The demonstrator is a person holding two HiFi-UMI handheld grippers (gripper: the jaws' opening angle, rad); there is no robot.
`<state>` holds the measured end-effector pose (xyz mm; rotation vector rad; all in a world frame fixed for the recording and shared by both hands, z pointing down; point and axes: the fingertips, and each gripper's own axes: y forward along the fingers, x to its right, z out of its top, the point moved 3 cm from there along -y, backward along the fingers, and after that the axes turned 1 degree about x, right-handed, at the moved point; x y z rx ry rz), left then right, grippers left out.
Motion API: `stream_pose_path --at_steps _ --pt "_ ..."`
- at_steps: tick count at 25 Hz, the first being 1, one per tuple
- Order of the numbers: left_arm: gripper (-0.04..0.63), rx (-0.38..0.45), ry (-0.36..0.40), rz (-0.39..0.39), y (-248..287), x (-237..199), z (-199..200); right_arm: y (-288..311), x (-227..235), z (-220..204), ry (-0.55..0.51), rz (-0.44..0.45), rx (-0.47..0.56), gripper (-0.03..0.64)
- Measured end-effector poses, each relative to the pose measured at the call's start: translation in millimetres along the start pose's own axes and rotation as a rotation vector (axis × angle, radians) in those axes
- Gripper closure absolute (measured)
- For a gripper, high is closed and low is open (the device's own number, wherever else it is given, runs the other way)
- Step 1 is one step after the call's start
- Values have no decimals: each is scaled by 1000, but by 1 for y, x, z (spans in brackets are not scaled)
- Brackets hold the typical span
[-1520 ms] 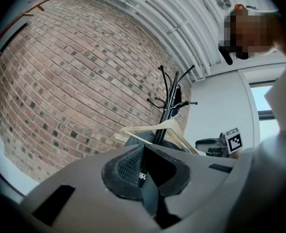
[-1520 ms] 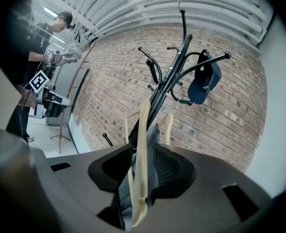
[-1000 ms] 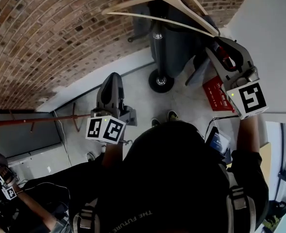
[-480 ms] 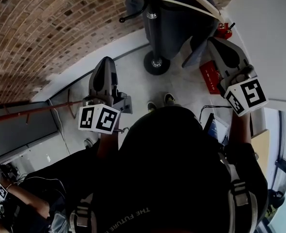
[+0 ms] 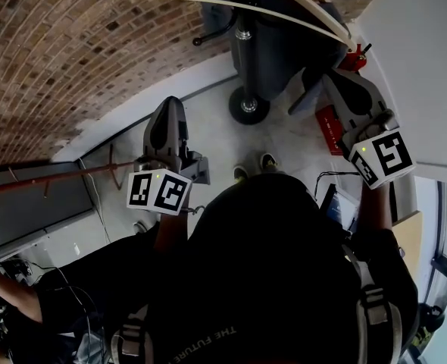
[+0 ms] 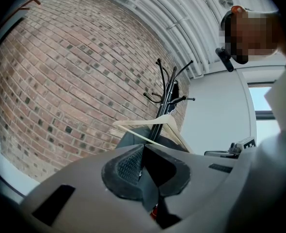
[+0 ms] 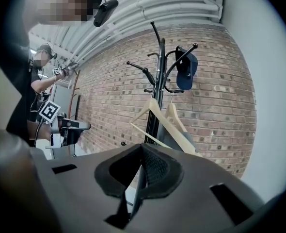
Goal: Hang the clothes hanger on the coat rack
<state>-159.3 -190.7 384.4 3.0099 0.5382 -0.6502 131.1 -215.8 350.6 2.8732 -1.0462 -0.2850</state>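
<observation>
A pale wooden hanger [image 5: 254, 10] hangs on the black coat rack [image 5: 242, 36] by the brick wall, with neither gripper touching it. It also shows in the left gripper view as the hanger [image 6: 157, 127] on the rack [image 6: 168, 89], and in the right gripper view as the hanger [image 7: 162, 120] on the rack [image 7: 157, 76]. My right gripper [image 5: 331, 78] is below the hanger's right end, shut and empty; its pads meet at the right gripper [image 7: 142, 154]. My left gripper [image 5: 167, 111] is further left and lower, level and shut with nothing in it, seen close up as the left gripper [image 6: 142, 152].
A blue cap [image 7: 185, 67] hangs on an upper hook. A dark grey bulk [image 5: 280, 51] sits around the rack's pole above its round base [image 5: 248, 106]. A red object [image 5: 331, 127] lies on the floor. Another person [image 7: 41, 81] stands at the far left.
The right gripper's jaws, open beside the hanger's right end a second ago, have shut on nothing. That gripper has sunk lower and rolled. The hanger stays on the rack; the left gripper has hardly moved.
</observation>
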Motion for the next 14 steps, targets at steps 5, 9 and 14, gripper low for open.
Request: stream_pose_path --at_steps 5,9,14 --pt "574 -4 -6 -4 7 0 -1 6 1 1 -23 5 -13 598" --pt "574 -14 -9 -7 12 1 -4 9 4 1 -17 5 -18 598" --pt "574 -17 -13 -8 17 0 -7 13 7 0 -18 9 -26 598"
